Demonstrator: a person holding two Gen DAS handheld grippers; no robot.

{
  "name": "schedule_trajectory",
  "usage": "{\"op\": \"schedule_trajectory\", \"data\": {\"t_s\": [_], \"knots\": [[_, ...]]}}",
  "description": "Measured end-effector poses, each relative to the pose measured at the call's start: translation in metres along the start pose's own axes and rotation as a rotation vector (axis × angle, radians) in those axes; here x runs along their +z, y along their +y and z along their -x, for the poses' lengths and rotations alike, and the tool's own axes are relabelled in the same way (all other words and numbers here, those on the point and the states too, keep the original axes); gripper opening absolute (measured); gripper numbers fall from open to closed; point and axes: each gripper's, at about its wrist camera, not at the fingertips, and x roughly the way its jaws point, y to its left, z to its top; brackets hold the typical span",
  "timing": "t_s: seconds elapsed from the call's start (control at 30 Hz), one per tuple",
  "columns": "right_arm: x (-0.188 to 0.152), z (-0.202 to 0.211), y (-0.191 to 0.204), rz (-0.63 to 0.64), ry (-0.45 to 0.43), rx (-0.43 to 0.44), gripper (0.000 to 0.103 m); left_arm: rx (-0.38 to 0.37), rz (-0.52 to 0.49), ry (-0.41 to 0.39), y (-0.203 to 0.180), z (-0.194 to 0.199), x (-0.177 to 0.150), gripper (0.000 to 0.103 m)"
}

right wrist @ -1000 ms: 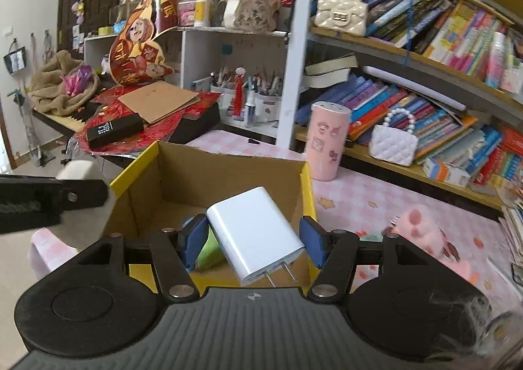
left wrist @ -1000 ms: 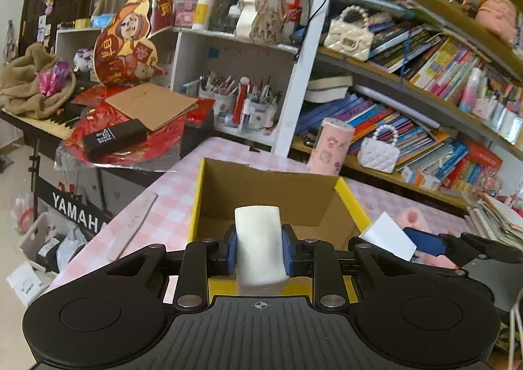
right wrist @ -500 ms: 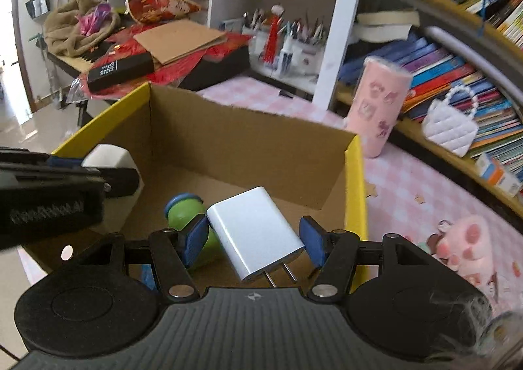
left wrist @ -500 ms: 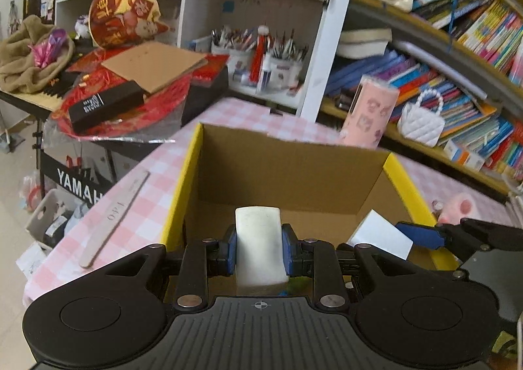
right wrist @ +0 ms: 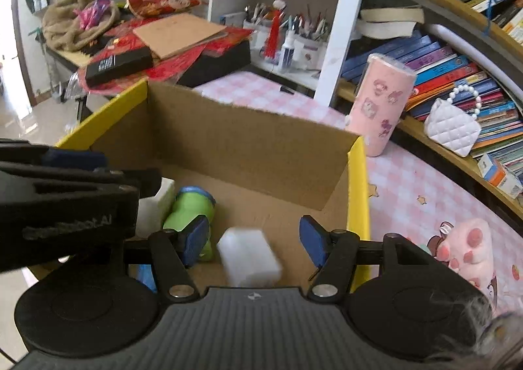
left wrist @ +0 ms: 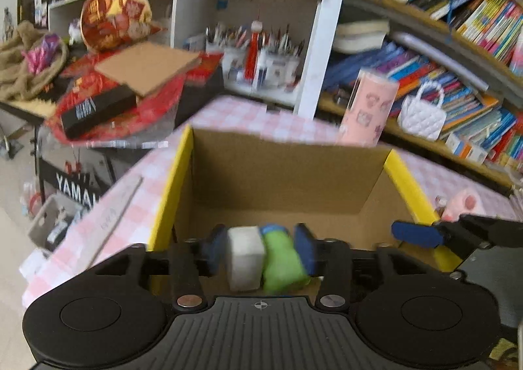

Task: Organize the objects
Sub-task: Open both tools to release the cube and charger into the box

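Inside the yellow-edged brown cardboard box [right wrist: 248, 147], the left gripper [left wrist: 261, 249] and right gripper [right wrist: 253, 239] are both hanging released, the white rectangular block [left wrist: 245, 257] and white charger [right wrist: 248, 257] lying loose between their pads.

- My left wrist camera sits close over the box's [left wrist: 284, 180] near edge, facing the shelves [left wrist: 425, 52].
- My right one looks likewise from the right; both share the box [right wrist: 248, 147] interior and pink cup [right wrist: 380, 105].
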Motion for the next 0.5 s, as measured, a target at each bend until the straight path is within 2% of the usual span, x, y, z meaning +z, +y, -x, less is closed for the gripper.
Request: {"op": "schedule_trajectory", "data": {"t_s": [0.17,0.27,0.37,0.5], "knots": [[0.003,0.027,-0.003,-0.035,-0.068,-0.036,0.06,-0.025,0.0,-0.09,-0.001,0.033,0.01,0.057],[-0.001,0.052,-0.003,-0.064,-0.126,-0.065,0.06,-0.036,0.003,-0.138,0.001,0.057,0.009,0.065],[-0.01,0.077,0.0,-0.086,-0.177,-0.106,0.062,-0.037,0.004,-0.174,0.005,0.079,0.003,0.07],[-0.032,0.103,0.007,-0.126,-0.199,-0.137,0.065,-0.027,0.008,-0.19,0.011,0.102,-0.014,0.081]]}}
